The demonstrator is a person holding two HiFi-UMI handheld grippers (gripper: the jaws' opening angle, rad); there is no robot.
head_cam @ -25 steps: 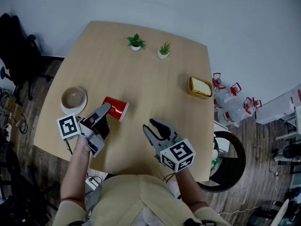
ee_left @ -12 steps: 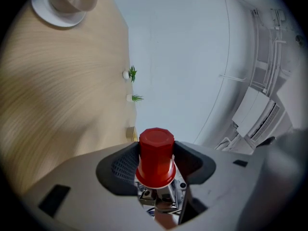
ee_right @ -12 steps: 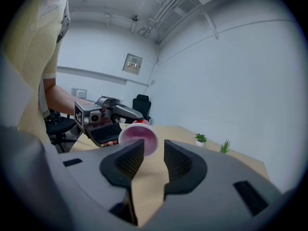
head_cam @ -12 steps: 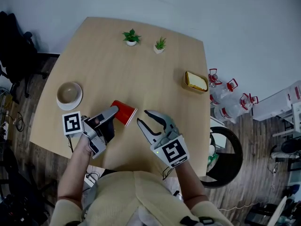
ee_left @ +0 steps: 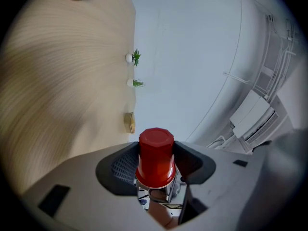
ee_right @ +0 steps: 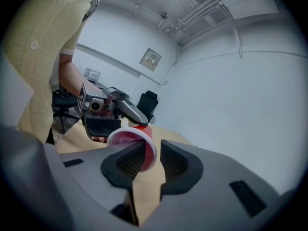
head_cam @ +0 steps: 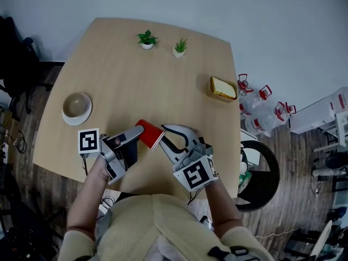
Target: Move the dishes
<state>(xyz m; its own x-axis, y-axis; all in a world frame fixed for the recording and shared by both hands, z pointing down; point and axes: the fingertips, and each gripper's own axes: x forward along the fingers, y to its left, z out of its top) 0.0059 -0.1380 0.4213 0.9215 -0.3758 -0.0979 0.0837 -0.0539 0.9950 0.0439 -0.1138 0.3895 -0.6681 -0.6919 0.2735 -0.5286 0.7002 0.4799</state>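
Fingers of your left gripper (ee_left: 155, 154) are clenched across the body of the red cup (head_cam: 150, 134), holding it on its side, pointed toward your right gripper (ee_right: 153, 150). That gripper's fingers (ee_right: 126, 163) have just been closing and now straddle the cup's nearer end. A sliver of gap shows at one pad, so I judge them still released.

Over the counter (head_cam: 136, 80), the cup has travelled from just beside the bowl (head_cam: 76, 107), now well apart on the left fingers' outer side, to the spot where both pairs of fingers meet. That reads as a hand-over, with the right side about to take the cup. The yellow dish (head_cam: 223, 88), well beyond the right fingers, and the two small plants (head_cam: 147, 38), far ahead of both, sit as they did.

Hard to make out: which end of the cup faces which gripper, whether it holds anything, and how far above the counter it rides. From the head view, the left fingers cover the part they grip.
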